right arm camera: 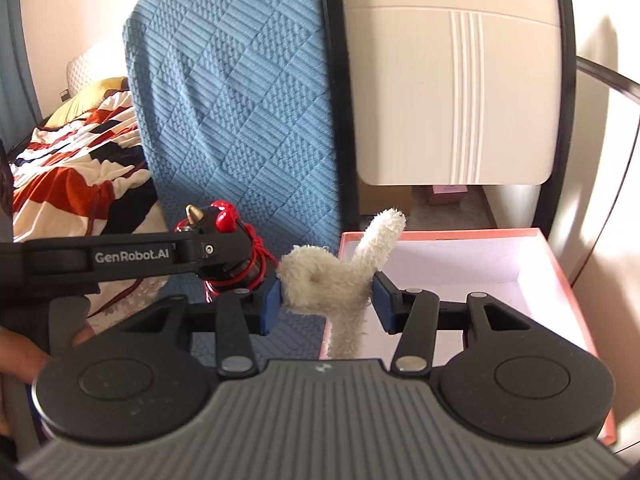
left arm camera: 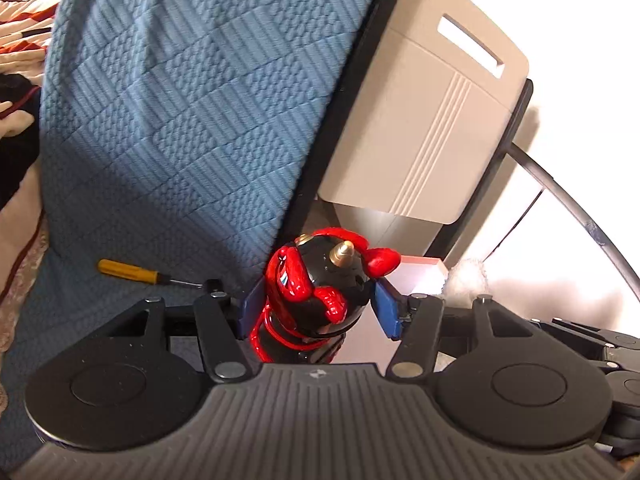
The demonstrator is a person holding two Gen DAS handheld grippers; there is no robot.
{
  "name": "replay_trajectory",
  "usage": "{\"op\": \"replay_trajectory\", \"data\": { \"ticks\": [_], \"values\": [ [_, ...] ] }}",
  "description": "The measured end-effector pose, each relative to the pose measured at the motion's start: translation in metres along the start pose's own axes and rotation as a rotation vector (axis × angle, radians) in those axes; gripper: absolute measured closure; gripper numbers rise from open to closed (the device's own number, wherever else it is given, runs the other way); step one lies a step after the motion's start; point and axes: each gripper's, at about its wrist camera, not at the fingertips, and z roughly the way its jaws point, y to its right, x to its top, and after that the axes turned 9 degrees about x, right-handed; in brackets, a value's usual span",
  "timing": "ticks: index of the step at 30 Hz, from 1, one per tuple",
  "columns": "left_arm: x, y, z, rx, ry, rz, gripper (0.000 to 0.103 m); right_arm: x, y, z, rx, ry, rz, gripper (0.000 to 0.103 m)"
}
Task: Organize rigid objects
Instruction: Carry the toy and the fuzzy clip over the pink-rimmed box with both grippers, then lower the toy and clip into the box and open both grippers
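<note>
Closest to the left wrist camera, the left gripper (left arm camera: 318, 304) pinches a glossy red-and-black toy figure with brass-coloured horns (left arm camera: 320, 288) between its blue pads (left arm camera: 386, 308), the figure's head pointing forward, away from the lens. Beyond it a blue quilted fabric cover (left arm camera: 192, 112) drapes a chair back and seat, and a yellow-handled screwdriver (left arm camera: 132, 271) lies on that fabric to the left. A beige plastic panel with a slot handle (left arm camera: 424, 120) stands behind, to the right. From the right wrist camera, the right gripper (right arm camera: 326, 300) is clamped on a cream fluffy plush toy (right arm camera: 332, 280), one long fuzzy limb sticking upward and another hanging below the pads. The plush sits just over the near left edge of an open pink-rimmed cardboard box with a white interior (right arm camera: 552, 256). The left gripper reaches in from the left of this view, carrying the horned figure (right arm camera: 224, 216) just beside the plush. A red, white and navy patterned blanket (right arm camera: 68, 160) lies on the far left.
</note>
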Motion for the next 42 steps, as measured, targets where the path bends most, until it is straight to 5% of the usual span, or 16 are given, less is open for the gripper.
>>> {"op": "replay_trajectory", "data": {
  "ticks": [11,27,38,41,42],
  "values": [
    [-0.015,0.059,0.039,-0.048,-0.066,0.022,0.040,-0.005,0.076,-0.008,-0.055,-0.059,0.096,0.052],
    [-0.104,0.105,0.114,-0.002,-0.298,0.068,0.040,-0.079,0.163,0.024,-0.134,-0.305,0.247,0.052],
    [-0.107,0.120,0.104,0.001,-0.298,0.137,0.040,-0.088,0.174,0.023,-0.105,-0.310,0.290,0.051],
    [-0.103,0.119,0.097,0.003,-0.279,0.134,0.034,-0.083,0.172,0.021,-0.097,-0.318,0.287,0.049],
    [-0.101,0.119,0.093,0.009,-0.272,0.129,0.028,-0.082,0.170,0.020,-0.090,-0.316,0.287,0.040]
  ]
}}
